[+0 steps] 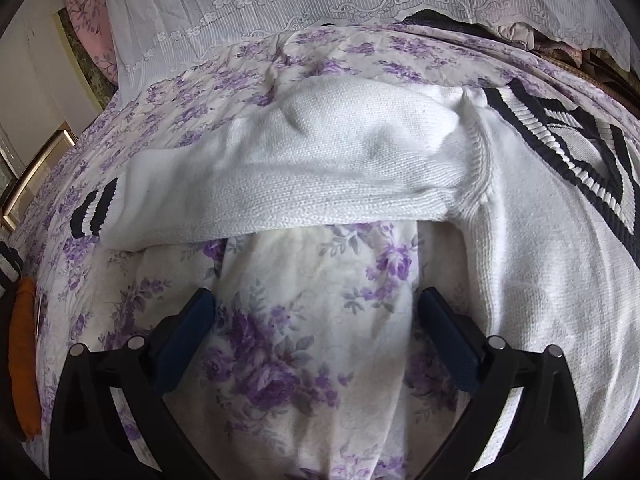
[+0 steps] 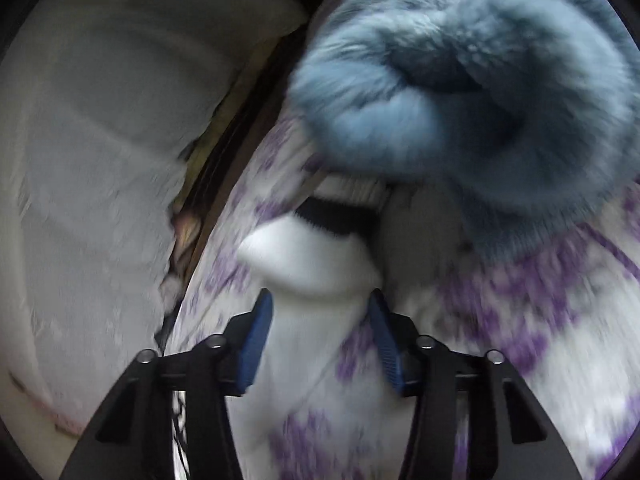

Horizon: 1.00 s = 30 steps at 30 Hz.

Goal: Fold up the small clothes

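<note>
A white knit sweater with black-and-white striped trim lies spread on the purple-flowered bed sheet. One sleeve runs left across the view, its striped cuff at the left. My left gripper is open and empty, just short of the sleeve's lower edge, over bare sheet. In the blurred right wrist view my right gripper has its jaws partly closed around a white piece of the sweater with its dark striped trim just beyond.
A fluffy blue garment lies on the sheet beyond the right gripper. A white lace cover hangs at the back of the bed. An orange object lies at the left edge. A pale pillow is at the left.
</note>
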Motion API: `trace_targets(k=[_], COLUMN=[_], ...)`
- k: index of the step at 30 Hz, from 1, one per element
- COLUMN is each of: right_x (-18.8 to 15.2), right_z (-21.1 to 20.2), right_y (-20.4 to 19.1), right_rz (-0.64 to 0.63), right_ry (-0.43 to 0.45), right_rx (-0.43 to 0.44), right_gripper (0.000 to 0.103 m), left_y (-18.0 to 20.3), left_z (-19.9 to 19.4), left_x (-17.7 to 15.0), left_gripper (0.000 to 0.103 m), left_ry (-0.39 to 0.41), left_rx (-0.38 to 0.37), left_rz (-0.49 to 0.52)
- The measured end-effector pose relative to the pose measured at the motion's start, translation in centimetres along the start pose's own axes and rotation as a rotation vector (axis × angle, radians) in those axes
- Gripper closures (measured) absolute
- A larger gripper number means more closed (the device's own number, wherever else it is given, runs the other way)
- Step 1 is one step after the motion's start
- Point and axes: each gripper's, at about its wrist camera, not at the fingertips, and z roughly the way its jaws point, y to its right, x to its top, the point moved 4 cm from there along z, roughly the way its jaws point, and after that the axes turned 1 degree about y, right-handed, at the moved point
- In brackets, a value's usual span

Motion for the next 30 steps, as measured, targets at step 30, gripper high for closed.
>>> trace_targets(k=[30], right_x=[2.5], right_z=[-2.4], right_y=[-1.3], right_rz=[-0.274], right_ry=[0.218], right_rx=[-0.280], right_gripper=[0.093], left_y=[20.1], left_z=[-10.5], left_x=[4.9], left_gripper=[0.004], left_ry=[0.104], left_rx=[-0.164], left_rz=[0.390])
